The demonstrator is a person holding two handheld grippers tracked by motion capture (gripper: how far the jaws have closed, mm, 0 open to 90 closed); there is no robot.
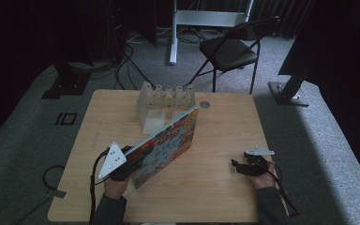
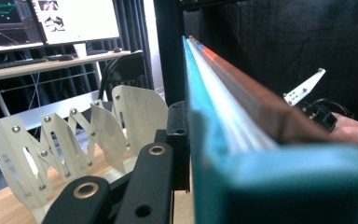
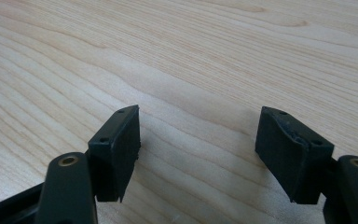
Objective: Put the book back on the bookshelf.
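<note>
Item: picture book [image 1: 168, 143], colourful cover, its print too small and dim to read. Held on edge, tilted, centre-left of the table [image 1: 215, 197], its near corner clamped in the closed jaws of the left gripper [image 1: 122, 166].

Item: white slotted rack [image 1: 165, 101], far centre, just beyond the book's far end.

Item: right gripper [image 1: 243, 168], near right, well apart from the book.

The left gripper view shows the book's teal [image 2: 205, 154] and brown edges and the rack's riveted plates [image 2: 74, 140]. The right gripper view shows jaws wide apart, with bare wood grain between them.
</note>
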